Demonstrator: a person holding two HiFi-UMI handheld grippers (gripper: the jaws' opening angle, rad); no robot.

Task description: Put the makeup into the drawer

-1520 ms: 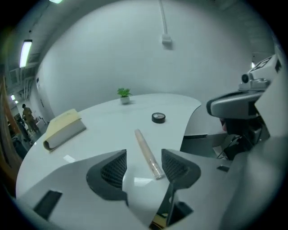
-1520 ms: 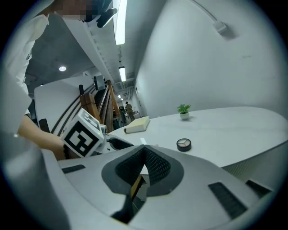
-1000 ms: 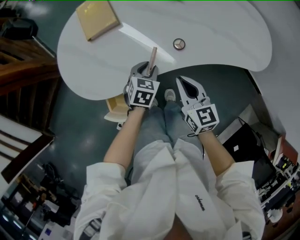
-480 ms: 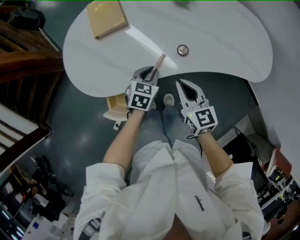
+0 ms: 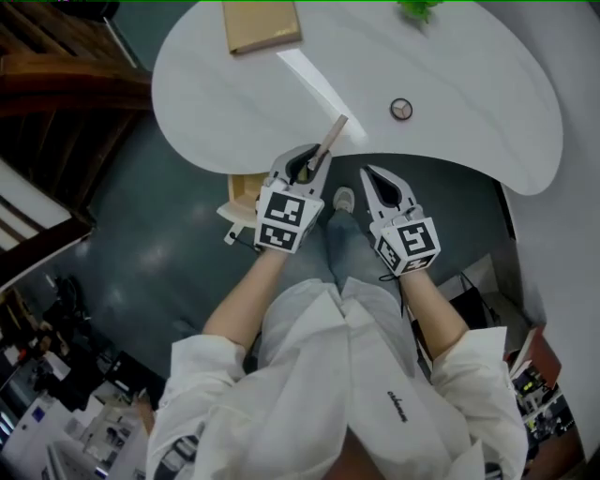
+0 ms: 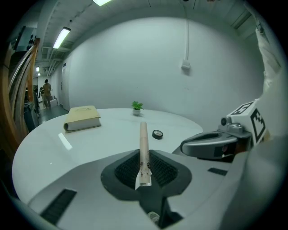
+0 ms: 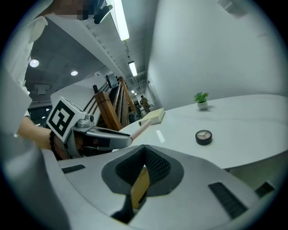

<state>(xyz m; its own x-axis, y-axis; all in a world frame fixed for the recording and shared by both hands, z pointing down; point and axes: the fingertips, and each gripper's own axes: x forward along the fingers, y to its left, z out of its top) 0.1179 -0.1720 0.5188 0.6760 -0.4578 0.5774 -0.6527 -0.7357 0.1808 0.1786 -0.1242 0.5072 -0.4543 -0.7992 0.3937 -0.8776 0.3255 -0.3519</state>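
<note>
makeup stick (image 5: 330,141), slim and tan, juts from the left gripper (image 5: 307,164) in the head view, at the near edge of the white desk (image 5: 450,75). the right gripper (image 5: 372,180) hangs just beside it, over the floor, its 2 jaws drawn to a point. on the desk lie a round compact (image 5: 401,109), a tan book (image 5: 262,23) well apart from it, and a small potted plant (image 5: 417,9) at the far edge. under the desk's edge, left of the left gripper, a pale wooden box-like part (image 5: 244,192) shows; what is in it i cannot tell.

left gripper view: the jaws stand narrow, their pads pinching the lower end of the makeup stick (image 6: 143,148), which points up and away. beyond it sit the compact (image 6: 157,134), the book (image 6: 83,117) and the plant (image 6: 137,108) in its little pot. the right gripper (image 6: 184,147) reaches in from the right.

right gripper view: the jaws meet at the tips with nothing gripped; through the slit lower down a strip of yellowish wood (image 7: 140,186) shows. the left gripper (image 7: 126,138) comes in from the left with the makeup stick (image 7: 141,127) poking out of it. the compact (image 7: 203,136) lies on the desk (image 7: 252,130), 3 shades showing in it.
</note>
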